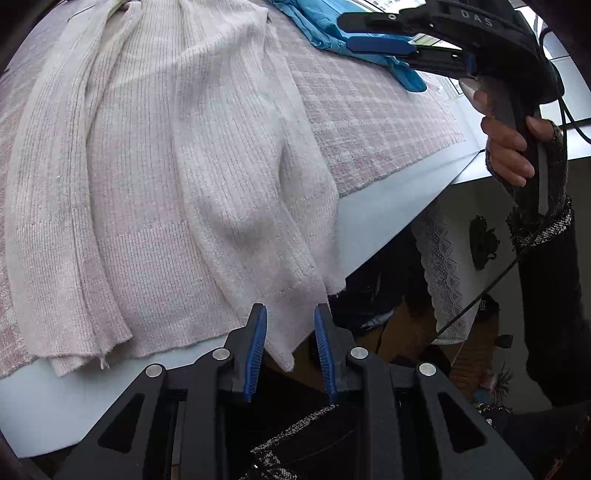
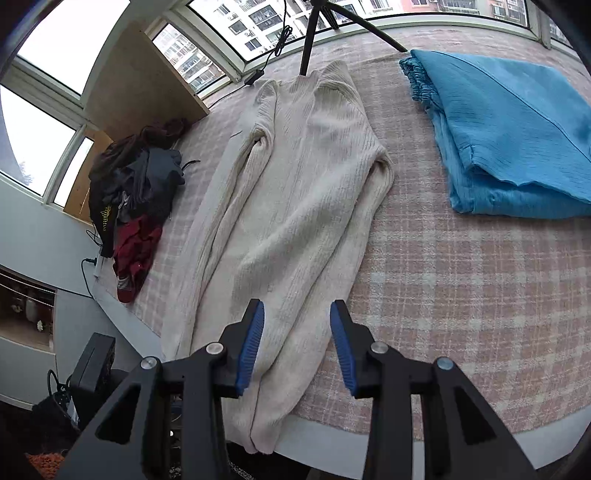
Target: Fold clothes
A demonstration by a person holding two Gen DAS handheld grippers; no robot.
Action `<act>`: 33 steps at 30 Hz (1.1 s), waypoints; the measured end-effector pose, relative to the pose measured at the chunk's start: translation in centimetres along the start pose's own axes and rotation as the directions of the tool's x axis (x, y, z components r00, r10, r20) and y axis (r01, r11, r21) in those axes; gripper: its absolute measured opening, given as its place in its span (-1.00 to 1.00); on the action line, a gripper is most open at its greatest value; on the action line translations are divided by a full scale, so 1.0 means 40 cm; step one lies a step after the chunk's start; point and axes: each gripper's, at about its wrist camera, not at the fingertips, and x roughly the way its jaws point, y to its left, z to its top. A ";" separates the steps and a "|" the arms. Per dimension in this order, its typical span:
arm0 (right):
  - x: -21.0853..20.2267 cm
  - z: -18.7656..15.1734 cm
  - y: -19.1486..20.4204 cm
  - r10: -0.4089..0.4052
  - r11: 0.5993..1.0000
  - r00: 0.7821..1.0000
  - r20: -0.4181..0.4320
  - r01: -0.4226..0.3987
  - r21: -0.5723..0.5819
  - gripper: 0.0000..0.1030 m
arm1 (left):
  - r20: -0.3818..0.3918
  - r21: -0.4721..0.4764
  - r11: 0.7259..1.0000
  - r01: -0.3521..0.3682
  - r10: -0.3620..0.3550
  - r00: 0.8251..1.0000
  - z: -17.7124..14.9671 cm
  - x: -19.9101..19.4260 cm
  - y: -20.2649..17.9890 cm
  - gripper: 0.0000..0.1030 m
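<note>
Left wrist view: the left gripper [image 1: 290,332] has its jaws apart, with the sweater's [image 1: 192,166] sleeve cuff hanging between them over the table's near edge; the pads do not seem to press it, though the angle makes this hard to judge. The sleeves look laid inward on the body, so the lengthwise fold seems done. The right gripper [image 1: 345,31], held in a hand [image 1: 506,147], hovers above the blue garment [image 1: 406,74] with its jaws apart and empty.

Right wrist view: the right gripper [image 2: 297,332] is raised over the hem, with nothing held. The sweater [image 2: 295,184] runs from the near edge toward the far edge. The next move likely calls for both grippers to pinch the hem corners and carry them toward the collar. The cloth [image 2: 461,277] between the sweater and the blue garment [image 2: 509,140] is bare; the dark pile [image 2: 133,195] crowds the left edge.
</note>
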 end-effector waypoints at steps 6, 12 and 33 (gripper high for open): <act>0.179 0.164 -0.025 -0.079 0.996 0.996 -0.039 0.081 0.047 -0.28 | 0.001 0.063 0.990 -0.125 0.125 0.992 0.040 0.061 -0.033 -0.53; 0.257 0.237 -0.067 -0.132 0.989 0.987 -0.092 0.138 0.059 -0.28 | 0.014 0.116 0.983 -0.142 0.142 0.990 0.042 0.061 -0.025 -0.62; 0.180 0.250 -0.137 -0.220 0.971 0.963 -0.155 0.231 0.055 -0.62 | -0.027 0.235 0.970 -0.059 0.067 0.997 0.018 0.000 -0.071 -0.86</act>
